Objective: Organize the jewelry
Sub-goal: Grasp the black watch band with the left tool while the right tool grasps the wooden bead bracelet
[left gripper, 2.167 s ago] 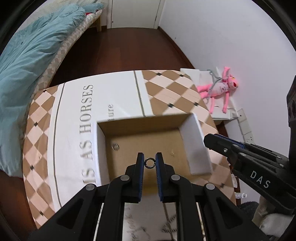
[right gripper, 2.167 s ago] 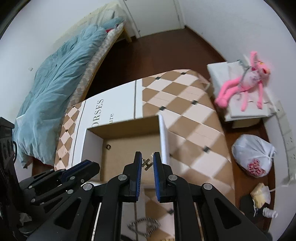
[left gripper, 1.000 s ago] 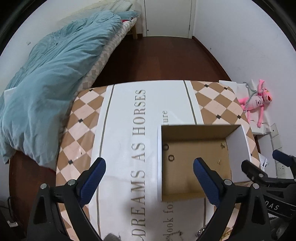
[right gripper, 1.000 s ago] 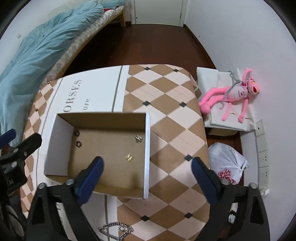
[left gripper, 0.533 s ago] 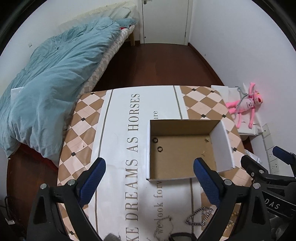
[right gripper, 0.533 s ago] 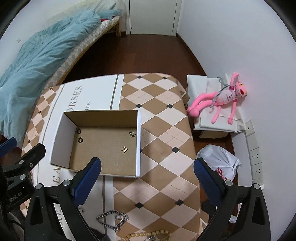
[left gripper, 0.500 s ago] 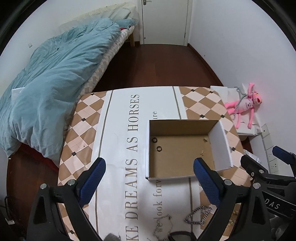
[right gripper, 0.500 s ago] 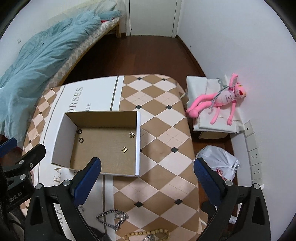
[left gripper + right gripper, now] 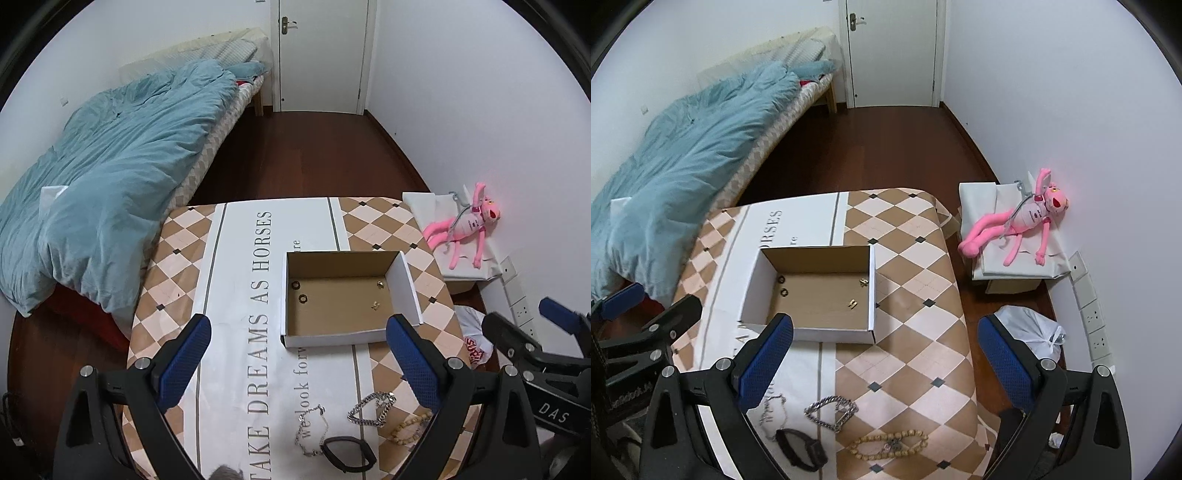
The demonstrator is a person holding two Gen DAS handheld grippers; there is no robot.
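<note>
An open cardboard box (image 9: 402,284) (image 9: 871,295) stands on the patterned table. Two dark rings (image 9: 303,297) (image 9: 783,292) lie at its left, two small gold earrings (image 9: 376,305) (image 9: 853,303) at its right. On the near table lie a silver chain bracelet (image 9: 371,408) (image 9: 831,408), a thin chain necklace (image 9: 312,428) (image 9: 772,413), a black band (image 9: 349,454) (image 9: 801,454) and a wooden bead bracelet (image 9: 408,428) (image 9: 888,445). My left gripper (image 9: 299,360) and right gripper (image 9: 882,360) are wide open and empty, high above the table, behind the box.
A bed with a blue duvet (image 9: 110,184) lies left of the table. A pink plush toy (image 9: 1019,221) lies on a white box by the right wall. A white plastic bag (image 9: 1030,332) sits on the floor. A closed door (image 9: 319,55) is at the far end.
Both grippers opened and let go of a ring and an earring into the box, then pulled back and up. The jewelry on the near table has come into view.
</note>
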